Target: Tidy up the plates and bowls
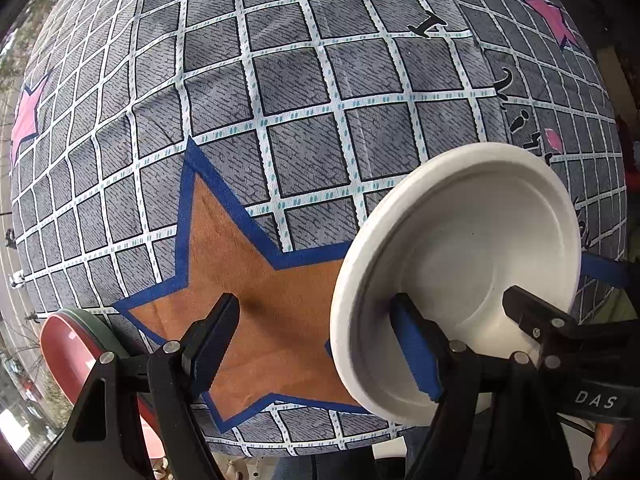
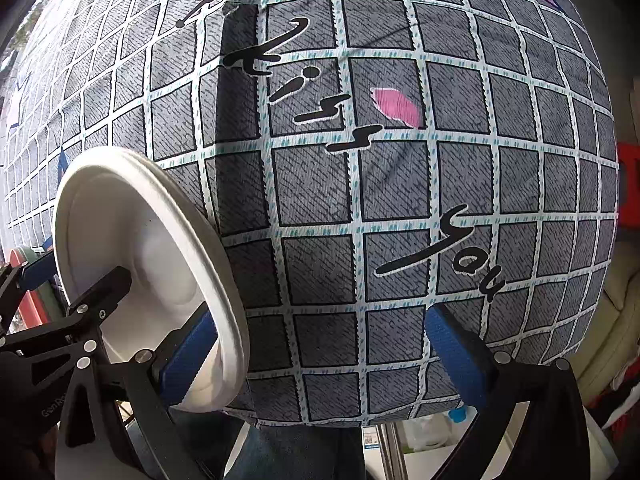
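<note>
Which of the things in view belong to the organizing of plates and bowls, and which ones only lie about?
For the job:
white plate
red dish

Just lying about:
checked tablecloth
clutter past the table edge

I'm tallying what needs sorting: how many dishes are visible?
2. A white plate stands tilted over the checked cloth, on the right of the left wrist view; a red dish peeks in at its lower-left edge. The plate's doubled rim may mean a stack.
</note>
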Motion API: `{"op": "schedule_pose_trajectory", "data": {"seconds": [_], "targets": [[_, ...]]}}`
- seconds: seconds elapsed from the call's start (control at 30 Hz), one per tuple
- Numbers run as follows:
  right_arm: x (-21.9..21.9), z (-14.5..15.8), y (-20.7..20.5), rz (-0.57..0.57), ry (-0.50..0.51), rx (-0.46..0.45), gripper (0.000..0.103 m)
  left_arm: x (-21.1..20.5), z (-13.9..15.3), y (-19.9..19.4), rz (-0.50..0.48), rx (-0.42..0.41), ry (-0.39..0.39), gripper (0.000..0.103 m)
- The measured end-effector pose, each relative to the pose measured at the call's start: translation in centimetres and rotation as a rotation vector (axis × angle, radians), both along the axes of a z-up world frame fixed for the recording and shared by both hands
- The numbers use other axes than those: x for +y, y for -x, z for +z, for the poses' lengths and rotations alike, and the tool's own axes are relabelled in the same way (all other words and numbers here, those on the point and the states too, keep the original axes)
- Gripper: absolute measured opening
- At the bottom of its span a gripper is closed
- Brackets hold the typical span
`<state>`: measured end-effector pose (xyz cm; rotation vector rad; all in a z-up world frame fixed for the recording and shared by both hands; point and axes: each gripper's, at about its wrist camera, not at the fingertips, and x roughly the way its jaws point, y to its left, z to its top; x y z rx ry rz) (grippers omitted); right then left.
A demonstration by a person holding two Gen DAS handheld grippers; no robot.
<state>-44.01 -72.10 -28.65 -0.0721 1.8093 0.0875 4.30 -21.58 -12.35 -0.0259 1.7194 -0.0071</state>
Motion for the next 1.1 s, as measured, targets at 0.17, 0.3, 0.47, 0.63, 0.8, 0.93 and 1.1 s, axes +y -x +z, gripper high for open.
{"op": "schedule_pose_trajectory", "data": {"seconds": [0.17,0.3,0.47,0.63,0.8,0.93,1.1], "targets": [[0.1,-0.4,-1.8,0.004,-0.010,-0.017,0.101,-0.7,-1.4,-0.7,0.020,0.000,0.025,0.081],[0.6,-0.3,-2.9,-0.014,-0.070,0.003,0.070,-1.2,-2.1,-1.1,0.017,0.007,0.044,0.077],[2.7,-0.6,-3.4,0.002,-0.127,0.018,0.040,-3.0,-2.0,-1.4,-0.038,-0.011,0.087,0.053],[4.6,-0.8,-4.2,0.008,-0.125,0.032,0.028,-4.4,-2.6,-2.2,-0.042,-0.008,0.133,0.035],[6.4,-1.5,-4.6,0.013,-0.120,0.047,0.028,-3.9,-3.4,-1.9,-0.031,-0.008,0.125,0.035],[8.5,-1.9,-5.0,0.029,-0.121,0.052,0.028,-3.0,-4.1,-1.6,-0.009,-0.009,0.120,0.035],[11.7,-2.2,-5.4,0.065,-0.124,0.055,0.028,-1.8,-4.9,-1.1,0.020,-0.013,0.112,0.035]]}}
